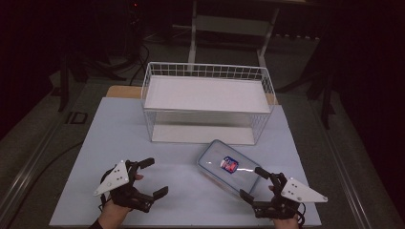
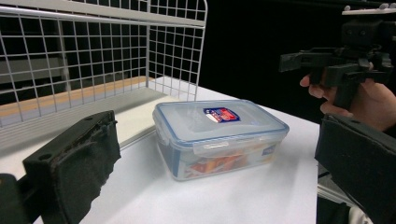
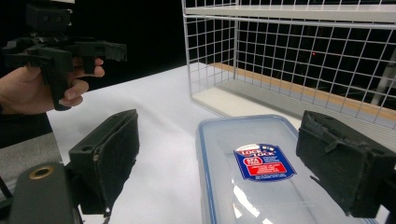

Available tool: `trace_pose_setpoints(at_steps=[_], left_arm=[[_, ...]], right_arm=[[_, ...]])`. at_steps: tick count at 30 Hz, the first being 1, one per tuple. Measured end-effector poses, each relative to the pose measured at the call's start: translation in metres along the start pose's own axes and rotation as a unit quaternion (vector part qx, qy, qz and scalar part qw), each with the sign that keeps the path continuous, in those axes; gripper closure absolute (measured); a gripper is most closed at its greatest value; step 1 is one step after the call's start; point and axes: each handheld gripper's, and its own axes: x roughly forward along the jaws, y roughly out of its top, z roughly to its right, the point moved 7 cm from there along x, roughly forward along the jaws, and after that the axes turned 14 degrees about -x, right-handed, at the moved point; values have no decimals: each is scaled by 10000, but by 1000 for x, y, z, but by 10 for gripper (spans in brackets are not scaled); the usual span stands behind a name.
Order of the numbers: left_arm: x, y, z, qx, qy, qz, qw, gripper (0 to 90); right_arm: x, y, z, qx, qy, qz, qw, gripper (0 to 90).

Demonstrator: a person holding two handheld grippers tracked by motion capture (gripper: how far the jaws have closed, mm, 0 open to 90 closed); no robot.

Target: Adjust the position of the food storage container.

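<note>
Now our 2 grippers, left gripper and right gripper, stand open, holding nothing. We judge the lidded box stiff, slick, fairly light; grip its long sides.

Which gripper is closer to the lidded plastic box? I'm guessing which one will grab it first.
The right gripper: its open jaws already flank the box at its near end, while the left gripper hangs open farther off.

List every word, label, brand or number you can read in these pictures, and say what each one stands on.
"LOCK LOCK": white letters on the red and blue sticker on the lid of the clear plastic box.
Smaller print lower on that sticker: too small and blurred to read.
Small blue mark on the box's side wall: too blurred to read.
Nothing readable on the white wire rack.
</note>
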Motion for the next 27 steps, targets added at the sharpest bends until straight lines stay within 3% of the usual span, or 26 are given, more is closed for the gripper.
trace_pose_setpoints(at_steps=[4, 8, 10, 11, 12, 13, 14, 15, 16, 17, 18, 19, 21, 22, 23, 27], left_arm=[[-2, 2, 1, 17, 3, 64, 10000, 0], [-2, 3, 1, 49, 12, 78, 10000, 0], [-2, 3, 1, 45, 16, 79, 10000, 0], [-2, 3, 1, 45, 16, 79, 10000, 0], [-2, 3, 1, 31, 0, 77, 10000, 0], [-2, 3, 1, 33, 5, 75, 10000, 0], [-2, 3, 1, 44, 2, 72, 10000, 0], [-2, 3, 1, 44, 2, 72, 10000, 0], [-2, 3, 1, 50, 12, 69, 10000, 0], [-2, 3, 1, 50, 12, 69, 10000, 0], [-2, 3, 1, 43, -1, 67, 10000, 0], [-2, 3, 1, 43, -1, 67, 10000, 0], [-1, 2, 1, 35, 2, 65, 10000, 0], [-1, 2, 0, 29, 4, 57, 10000, 0], [-1, 2, 0, 29, 4, 57, 10000, 0], [0, 1, 1, 31, -3, 26, 10000, 0]], right_arm=[[2, 6, -3, -24, -61, -38, 10000, 130], [5, 12, -8, -59, 87, -127, 9999, 139], [7, 14, -15, -120, 344, -228, 9991, 243], [7, 14, -15, -120, 344, -228, 9991, 243], [10, 9, -20, -257, 453, -538, 9972, 329], [10, 9, -20, -257, 453, -538, 9972, 329], [12, 2, -24, -164, 633, -672, 9956, 440], [12, 2, -24, -164, 633, -672, 9956, 440], [15, -5, -26, -121, 741, -837, 9937, 585], [15, -5, -26, -121, 741, -837, 9937, 585], [18, -14, -28, -120, 745, -1084, 9912, 698], [18, -14, -28, -120, 745, -1084, 9912, 698], [22, -24, -30, -38, 861, -1321, 9875, 807], [25, -35, -30, 32, 965, -1542, 9833, 882], [25, -35, -30, 32, 965, -1542, 9833, 882], [28, -49, -30, 50, 986, -1885, 9771, 899]])
